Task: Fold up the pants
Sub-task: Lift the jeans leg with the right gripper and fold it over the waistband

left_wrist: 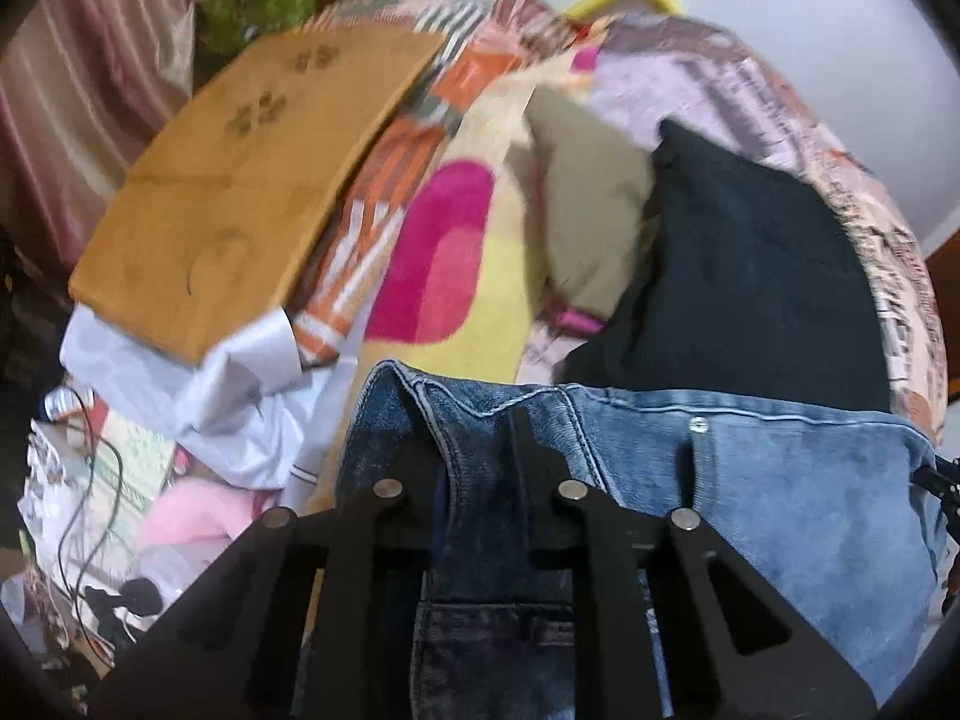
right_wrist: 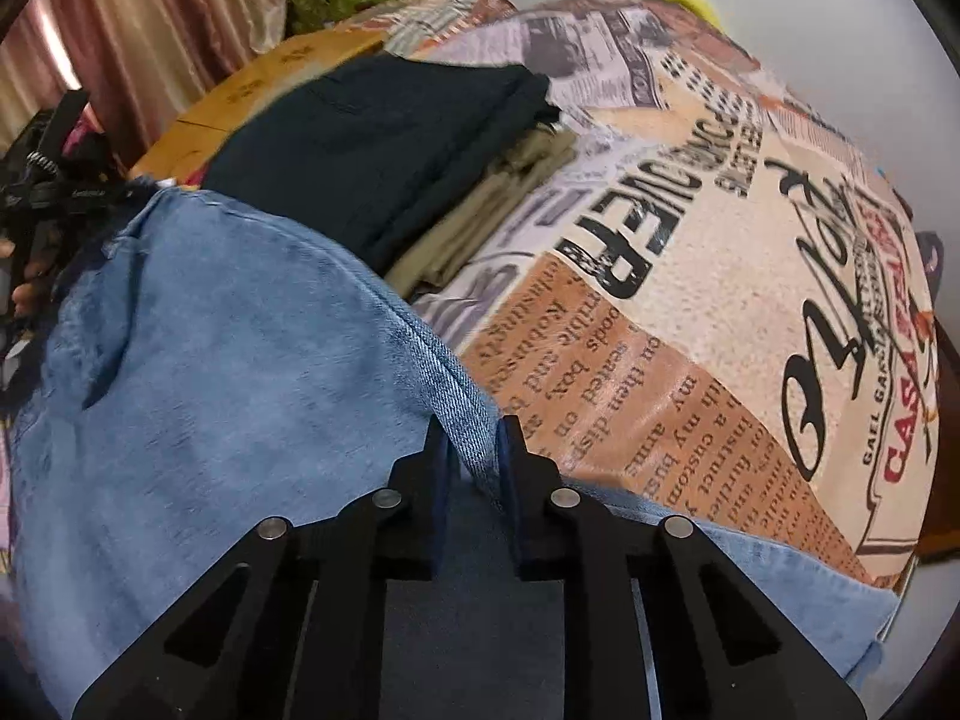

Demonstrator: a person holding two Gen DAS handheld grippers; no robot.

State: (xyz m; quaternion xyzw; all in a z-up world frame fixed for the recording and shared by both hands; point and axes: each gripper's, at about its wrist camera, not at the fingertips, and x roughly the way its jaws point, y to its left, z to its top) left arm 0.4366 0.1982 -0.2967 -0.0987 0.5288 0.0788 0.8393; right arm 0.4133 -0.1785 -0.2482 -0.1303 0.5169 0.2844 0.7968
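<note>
Jeans (right_wrist: 198,372) are spread over a bed covered by a newsprint-patterned sheet (right_wrist: 708,276), on which "CASA" is printed in red. Beside them, dark pants (right_wrist: 372,150) are stacked on khaki ones (right_wrist: 480,222). Denim is clamped by both left tongs (left_wrist: 480,450) and right tongs (right_wrist: 471,450).

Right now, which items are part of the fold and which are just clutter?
In the job:
- blue jeans
- left tool, shut on the jeans
- right tool, shut on a jeans edge

Lying about:
- dark folded garment
- khaki garment
- cardboard sheet
- printed bedsheet
</note>
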